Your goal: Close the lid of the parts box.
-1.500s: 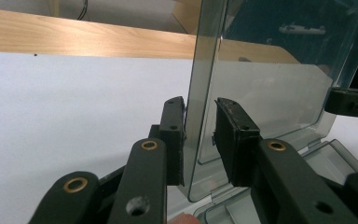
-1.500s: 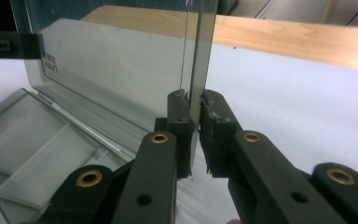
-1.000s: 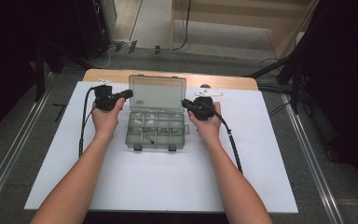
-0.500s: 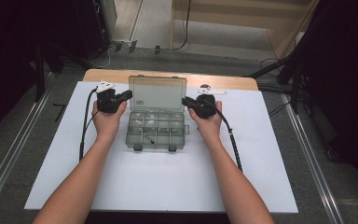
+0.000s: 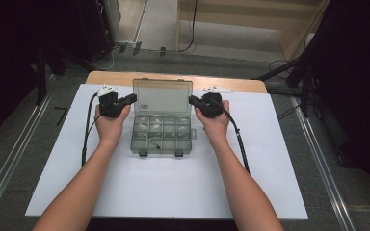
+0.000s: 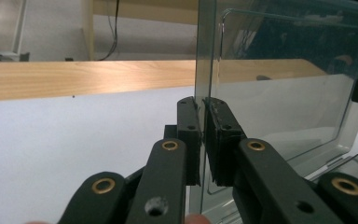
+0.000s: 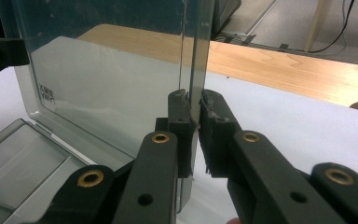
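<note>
Right now both grippers are clamped on the raised lid of the clear organiser box, 1 on each side edge. Look at the left gripper (image 6: 200, 135) in its own view: the 2 black jaws are pressed together with the lid's (image 6: 279, 88) smoky transparent edge pinched between them, and the panel stands upright, rising out of the top of the picture. Same story in the right gripper view, where the right gripper (image 7: 193, 135) squeezes the opposite edge of the lid (image 7: 107, 79), a small printed label showing near the lid's lower corner and the box's tray visible below at the left. From the high view, the left gripper (image 5: 125, 101) and right gripper (image 5: 196, 101) face each other across the lid (image 5: 162, 96), each held in a hand, the left hand (image 5: 108, 122) and the right hand (image 5: 214, 120) sitting just beside the box's short ends, forearms coming in from the bottom. A black cable trails back from each gripper along the white table cover (image 5: 164, 187). The organiser box (image 5: 162, 136) lies in the middle of the far half of that cover, its base flat, divided into small compartments, with small pale and dark bits inside that are too tiny to identify. Beyond the cover runs the table's wooden edge (image 5: 173, 78).
</note>
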`<control>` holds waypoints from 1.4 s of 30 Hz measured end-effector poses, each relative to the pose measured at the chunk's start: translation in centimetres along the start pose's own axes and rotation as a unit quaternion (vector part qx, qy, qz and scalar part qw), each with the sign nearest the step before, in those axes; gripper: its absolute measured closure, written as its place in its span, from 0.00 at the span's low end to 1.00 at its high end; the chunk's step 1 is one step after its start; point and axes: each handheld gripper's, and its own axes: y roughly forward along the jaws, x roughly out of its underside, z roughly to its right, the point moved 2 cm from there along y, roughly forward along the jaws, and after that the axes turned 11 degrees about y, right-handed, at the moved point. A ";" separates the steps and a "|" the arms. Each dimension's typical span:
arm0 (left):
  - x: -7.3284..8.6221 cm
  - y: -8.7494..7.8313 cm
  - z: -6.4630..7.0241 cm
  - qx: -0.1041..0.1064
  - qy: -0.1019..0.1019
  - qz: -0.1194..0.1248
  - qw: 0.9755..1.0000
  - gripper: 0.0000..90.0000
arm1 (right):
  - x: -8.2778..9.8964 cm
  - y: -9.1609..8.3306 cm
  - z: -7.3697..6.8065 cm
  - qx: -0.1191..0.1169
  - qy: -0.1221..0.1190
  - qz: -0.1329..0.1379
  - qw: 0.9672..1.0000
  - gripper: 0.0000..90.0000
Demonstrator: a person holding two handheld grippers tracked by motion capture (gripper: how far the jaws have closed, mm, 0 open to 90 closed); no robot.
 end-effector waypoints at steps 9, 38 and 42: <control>0.0 -1.6 -0.9 0.060 -0.006 0.016 0.998 0.82 | 0.3 -0.2 -0.1 0.002 -0.009 0.011 1.000 0.94; -1.0 2.0 -2.6 0.075 -0.099 -0.028 0.992 1.00 | 1.3 -0.8 -0.6 -0.001 -0.042 0.051 0.998 0.94; -1.2 2.1 -2.6 0.091 -0.100 -0.027 0.990 1.00 | 1.5 -1.0 -0.5 -0.009 -0.046 0.052 0.998 0.94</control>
